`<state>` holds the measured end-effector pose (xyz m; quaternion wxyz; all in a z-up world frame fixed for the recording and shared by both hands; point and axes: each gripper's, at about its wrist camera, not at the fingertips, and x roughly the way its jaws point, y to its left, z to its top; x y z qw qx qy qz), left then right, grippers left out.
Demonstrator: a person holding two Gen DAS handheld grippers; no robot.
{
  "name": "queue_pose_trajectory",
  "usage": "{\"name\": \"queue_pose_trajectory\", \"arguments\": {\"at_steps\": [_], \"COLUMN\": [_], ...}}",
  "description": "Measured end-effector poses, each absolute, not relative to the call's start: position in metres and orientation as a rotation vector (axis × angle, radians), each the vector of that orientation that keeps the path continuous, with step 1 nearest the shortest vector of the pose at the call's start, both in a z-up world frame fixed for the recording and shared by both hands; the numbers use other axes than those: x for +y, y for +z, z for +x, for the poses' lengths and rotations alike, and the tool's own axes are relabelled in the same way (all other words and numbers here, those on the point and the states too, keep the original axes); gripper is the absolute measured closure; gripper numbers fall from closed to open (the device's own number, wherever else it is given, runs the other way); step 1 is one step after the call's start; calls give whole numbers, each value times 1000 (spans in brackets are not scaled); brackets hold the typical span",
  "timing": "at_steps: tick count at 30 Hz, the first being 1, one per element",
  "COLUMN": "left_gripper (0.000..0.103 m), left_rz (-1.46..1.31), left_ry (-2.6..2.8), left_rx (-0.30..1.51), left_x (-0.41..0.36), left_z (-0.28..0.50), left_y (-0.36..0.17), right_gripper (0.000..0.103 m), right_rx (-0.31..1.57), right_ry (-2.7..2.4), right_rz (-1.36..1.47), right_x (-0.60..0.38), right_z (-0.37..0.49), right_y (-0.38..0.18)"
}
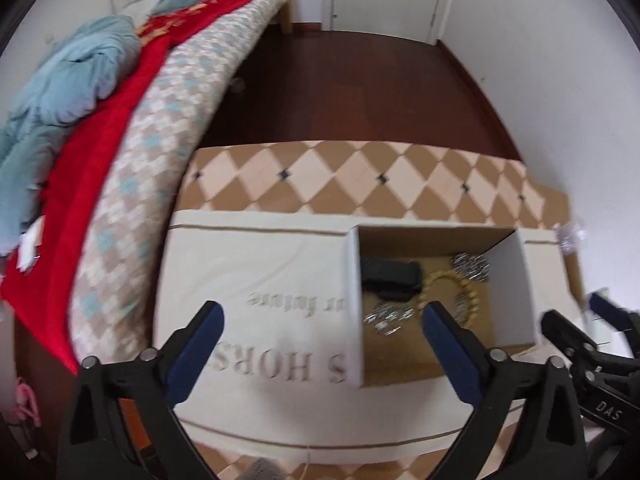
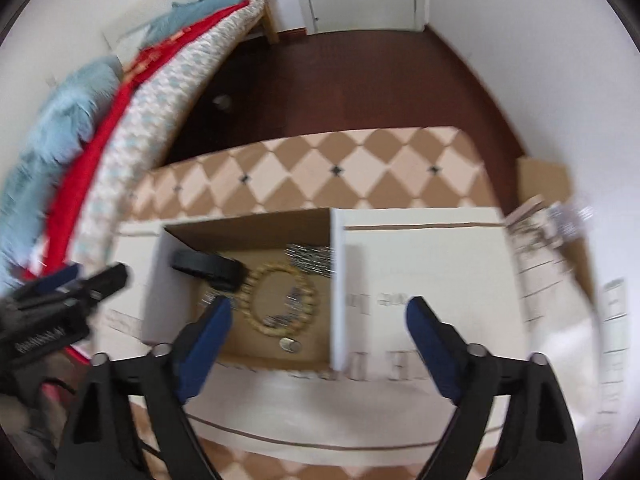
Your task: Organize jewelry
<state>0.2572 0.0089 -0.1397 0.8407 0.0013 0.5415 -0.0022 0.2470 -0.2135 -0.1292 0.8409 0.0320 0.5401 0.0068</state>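
Observation:
A white box (image 1: pixel 264 280) with an open cardboard compartment (image 1: pixel 492 320) lies on a checkered table. Inside lie a gold beaded bracelet (image 1: pixel 472 292), a black band (image 1: pixel 390 274) and silver chain pieces (image 1: pixel 386 318). The same box (image 2: pixel 420 264), bracelet (image 2: pixel 260 322), black band (image 2: pixel 208 266) and a small silver ring (image 2: pixel 290 345) show in the right wrist view. My left gripper (image 1: pixel 322 334) is open and empty over the box lid, left of the compartment. My right gripper (image 2: pixel 318 330) is open and empty above the compartment's right wall.
A bed (image 1: pixel 120 168) with red and blue covers runs along the left. Dark wood floor (image 1: pixel 360 92) lies beyond the checkered table (image 1: pixel 340 176). Clear plastic packaging (image 2: pixel 564 216) and cardboard (image 2: pixel 544 180) sit at the table's right side by the white wall.

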Motion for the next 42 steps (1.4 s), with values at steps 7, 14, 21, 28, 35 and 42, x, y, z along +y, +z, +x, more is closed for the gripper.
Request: {"name": "queue_pose_trajectory", "arguments": {"at_steps": [7, 14, 21, 28, 35, 42], "left_gripper": [1, 1, 1, 1, 1, 1], "left_rz": [21, 2, 0, -16, -22, -41], "left_ry": [39, 47, 22, 0, -26, -35], "left_rx": [1132, 1072, 964, 869, 820, 787], "left_x": [16, 17, 11, 9, 5, 6], "left_z": [226, 188, 139, 85, 38, 2], "left_y": [-131, -92, -34, 19, 53, 79], "right_gripper": [0, 0, 0, 0, 0, 0], "right_rx": [1148, 1080, 967, 858, 763, 712], "right_ry": [-29, -44, -55, -53, -50, -43], "right_rz": [-10, -8, -12, -22, -13, -1], "right_x": [-204, -201, -205, -205, -204, -204], "right_z": [227, 191, 138, 78, 18, -26], "right_y": [-121, -78, -17, 39, 91, 122]}}
